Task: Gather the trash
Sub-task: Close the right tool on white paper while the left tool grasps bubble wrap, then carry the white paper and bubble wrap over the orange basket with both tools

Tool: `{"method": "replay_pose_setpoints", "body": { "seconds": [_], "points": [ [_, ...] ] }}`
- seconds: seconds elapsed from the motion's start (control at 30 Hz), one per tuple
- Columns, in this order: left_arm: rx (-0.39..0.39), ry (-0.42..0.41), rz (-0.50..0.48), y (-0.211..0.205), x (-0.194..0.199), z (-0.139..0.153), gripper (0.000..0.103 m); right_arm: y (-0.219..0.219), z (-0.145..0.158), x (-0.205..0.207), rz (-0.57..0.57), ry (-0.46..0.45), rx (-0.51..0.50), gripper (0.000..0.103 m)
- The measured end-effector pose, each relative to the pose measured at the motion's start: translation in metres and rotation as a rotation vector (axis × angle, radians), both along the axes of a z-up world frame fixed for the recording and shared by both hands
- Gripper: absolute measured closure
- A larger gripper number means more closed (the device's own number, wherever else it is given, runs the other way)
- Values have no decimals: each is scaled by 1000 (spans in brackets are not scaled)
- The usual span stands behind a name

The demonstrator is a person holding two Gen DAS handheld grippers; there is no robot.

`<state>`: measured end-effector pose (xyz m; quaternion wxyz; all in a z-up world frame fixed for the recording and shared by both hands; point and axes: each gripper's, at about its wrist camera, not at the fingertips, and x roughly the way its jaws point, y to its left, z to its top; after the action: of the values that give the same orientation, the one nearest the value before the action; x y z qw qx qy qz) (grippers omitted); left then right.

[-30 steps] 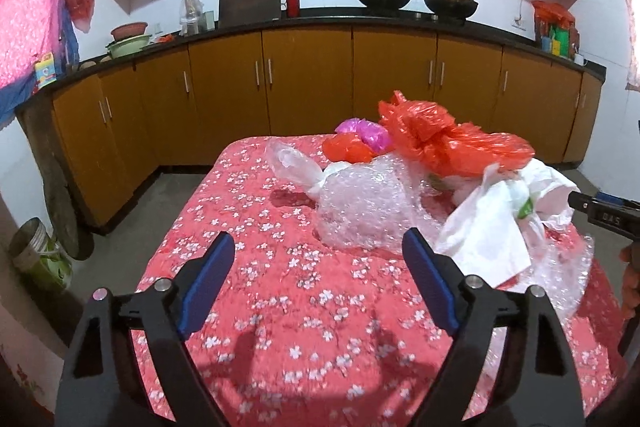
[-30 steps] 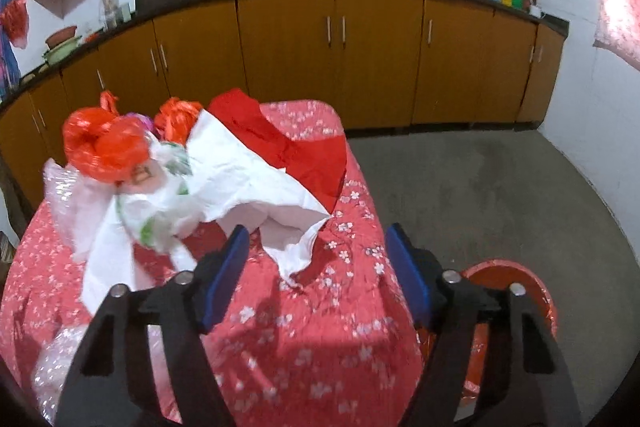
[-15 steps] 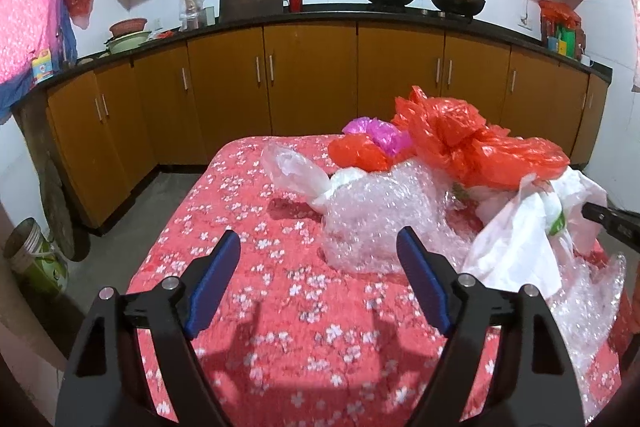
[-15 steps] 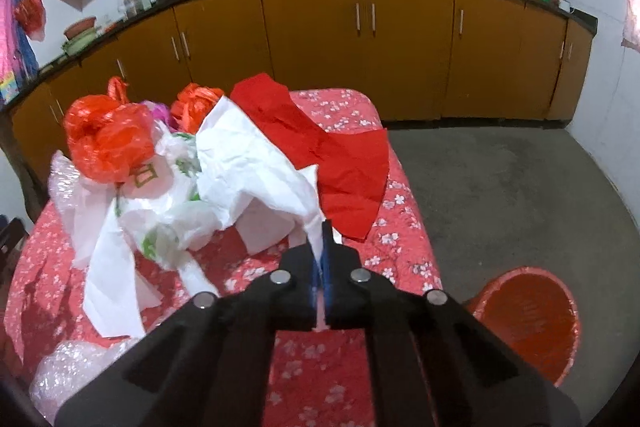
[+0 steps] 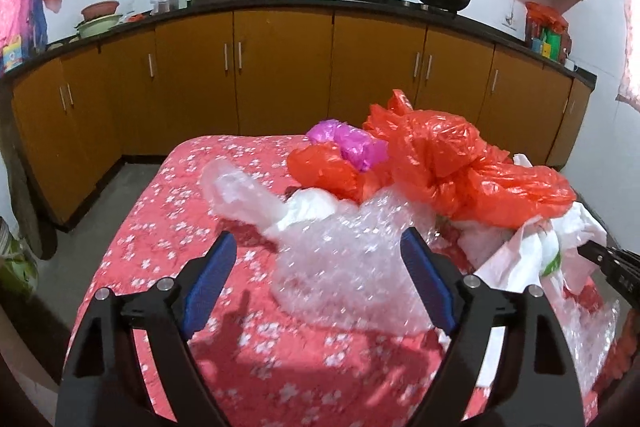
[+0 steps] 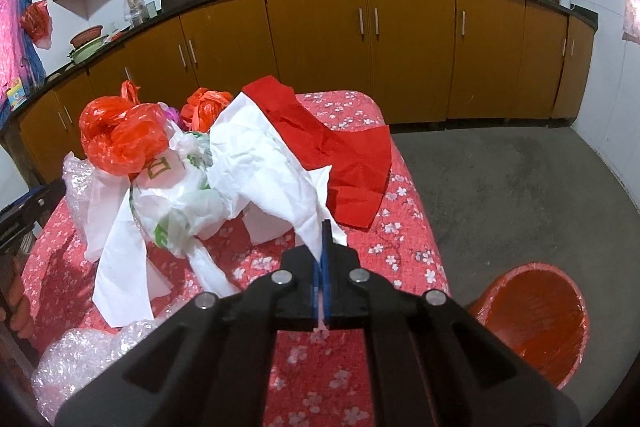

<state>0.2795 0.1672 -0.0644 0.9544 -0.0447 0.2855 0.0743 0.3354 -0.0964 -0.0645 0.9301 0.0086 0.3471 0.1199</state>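
Two hand-held grippers in play: my right hand-held gripper (image 6: pixel 323 259) is clamped tight on the corner of the white paper sheet (image 6: pixel 264 163), which trails toward 11 o'clock over the worktop (image 6: pixel 404 227). I judge the red bin (image 6: pixel 532 319) at 4 o'clock the drop target. Left hand-held gripper (image 5: pixel 320 267) gapes wide, empty, bubble wrap (image 5: pixel 352 247) just ahead at 12.

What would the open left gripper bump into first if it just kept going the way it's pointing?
Most likely the clear bubble wrap, which lies between the open jaws of the left gripper on the flowered tablecloth. Depth is hard to judge, but nothing seems nearer.
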Motion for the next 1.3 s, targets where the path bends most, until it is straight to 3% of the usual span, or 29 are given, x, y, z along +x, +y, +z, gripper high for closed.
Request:
{"method": "replay_pose_setpoints", "body": {
  "seconds": [0.13,0.2,0.4,0.63,0.8,1.3],
  "points": [
    [29,1,2,-12,6,-3,25,0,-1,0,-6,-7,-1,100],
    [29,15,-5,-14,9,-5,51,0,-1,1,-6,-11,-1,100],
    [51,19,-11,-14,8,-10,75,0,0,-2,-2,-32,-4,100],
    [57,-28,-4,-5,-14,1,79,-5,7,-12,-9,-74,3,100],
    [90,-95,5,5,-35,26,79,-6,23,-21,-3,-114,24,100],
    [91,-244,129,32,-69,91,79,-4,81,-50,14,-219,110,100]
  ]
}}
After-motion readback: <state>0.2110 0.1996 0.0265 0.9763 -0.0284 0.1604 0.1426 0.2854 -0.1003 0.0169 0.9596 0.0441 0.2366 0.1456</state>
